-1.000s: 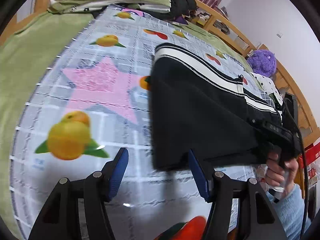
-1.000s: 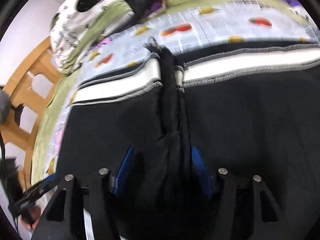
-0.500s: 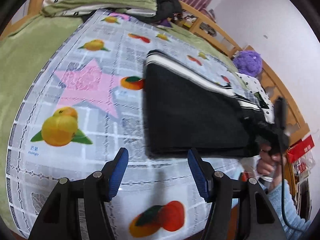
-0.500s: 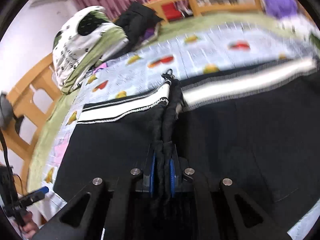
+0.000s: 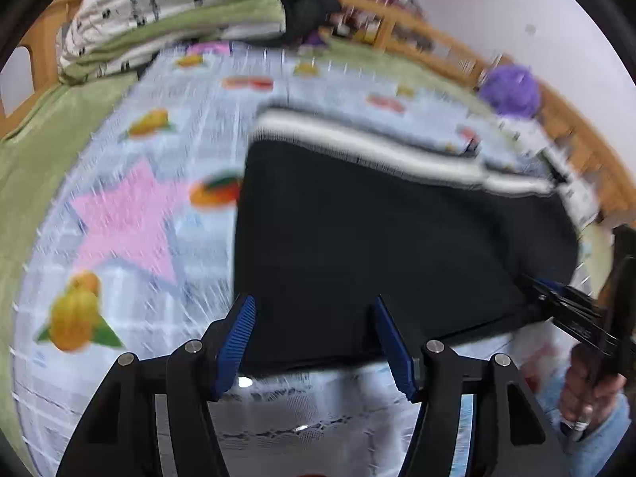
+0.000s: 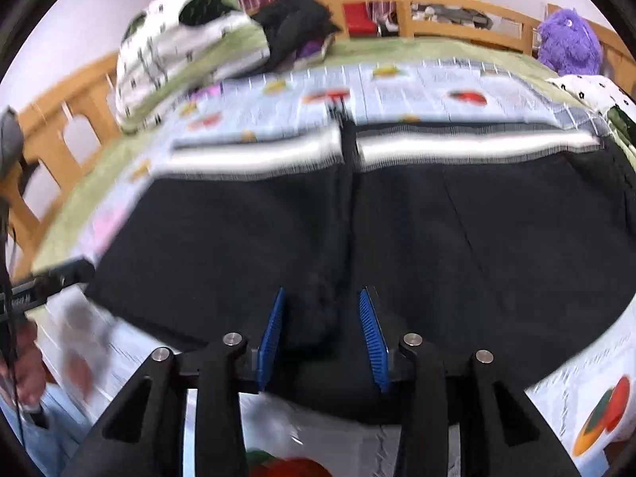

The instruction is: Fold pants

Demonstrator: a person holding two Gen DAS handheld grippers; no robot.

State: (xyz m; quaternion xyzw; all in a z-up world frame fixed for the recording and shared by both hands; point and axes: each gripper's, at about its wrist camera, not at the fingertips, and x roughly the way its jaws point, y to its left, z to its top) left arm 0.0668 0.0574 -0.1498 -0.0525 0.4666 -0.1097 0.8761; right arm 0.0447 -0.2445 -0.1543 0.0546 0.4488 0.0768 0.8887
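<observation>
The black pants (image 5: 377, 246) with a white and black striped band along the far edge lie flat on the fruit-print sheet (image 5: 131, 214). My left gripper (image 5: 314, 342) is open over the pants' near left corner. In the right wrist view the pants (image 6: 457, 238) spread wide, with a bunched fold running down the middle. My right gripper (image 6: 322, 338) is open with the fold's near end between its fingers. The right gripper also shows in the left wrist view (image 5: 564, 302) at the pants' right corner.
A pile of folded bedding (image 6: 187, 43) and dark clothes (image 6: 294, 24) lies at the far end of the bed. A purple plush toy (image 6: 568, 39) sits at the far right by the wooden bed rail (image 6: 437, 12). Green bedding (image 5: 35, 167) flanks the sheet.
My right gripper, shut on the pants' middle fold half a second ago, has opened and let it down. My left gripper stayed open and moved in over the pants' near corner.
</observation>
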